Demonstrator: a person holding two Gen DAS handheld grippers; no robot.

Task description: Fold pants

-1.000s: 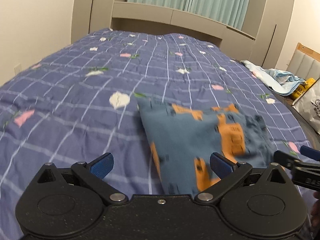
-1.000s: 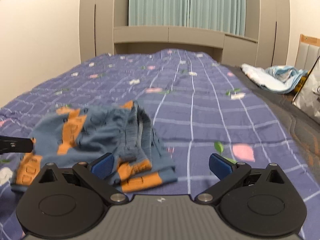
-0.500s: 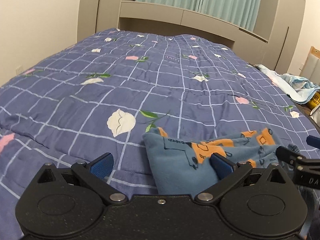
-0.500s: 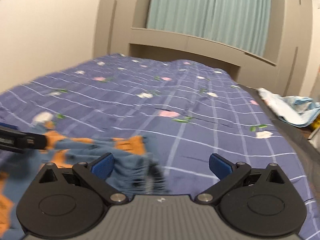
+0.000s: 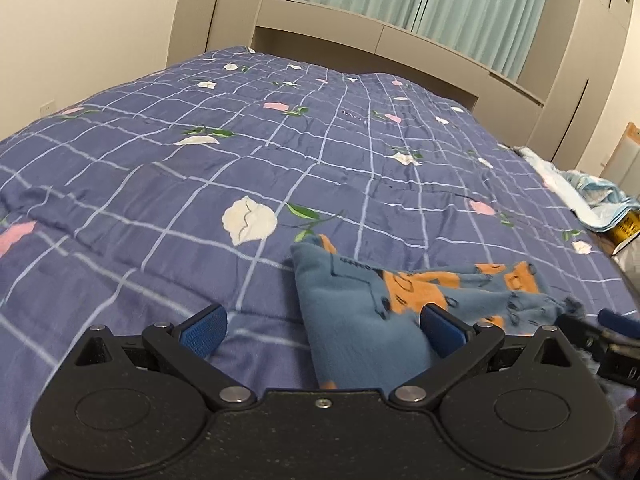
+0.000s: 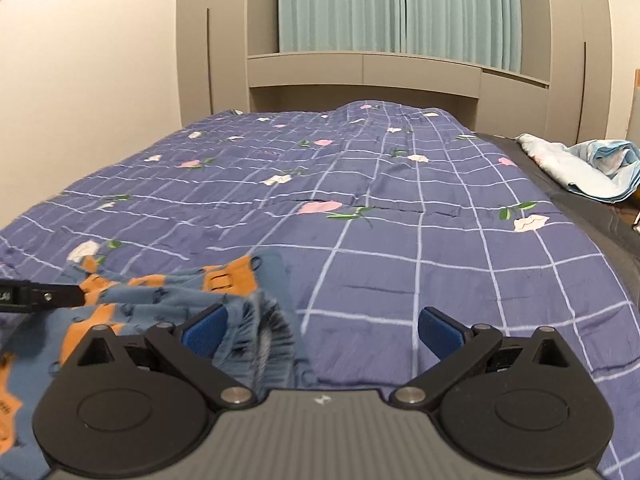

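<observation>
The pants (image 5: 360, 312) are blue with orange patches and lie folded in a small stack on the bedspread, at lower right in the left wrist view. They also show at lower left in the right wrist view (image 6: 172, 292), ribbed waistband toward me. My left gripper (image 5: 320, 330) is open and empty, its right finger over the stack's near edge. My right gripper (image 6: 320, 330) is open and empty, its left finger over the waistband. The left gripper's finger shows at the left edge of the right wrist view (image 6: 40, 296).
A purple checked bedspread (image 5: 200, 184) with flower prints covers the bed. A light blue cloth heap (image 6: 588, 172) lies at the bed's right edge. A beige headboard unit (image 6: 360, 80) and green curtains stand at the far end. A yellow packet (image 5: 628, 228) sits at the right.
Both grippers have drawn back and tilted up, so the pants sit lower and closer in both views. The pants lie where they were. Both grippers stay open.
</observation>
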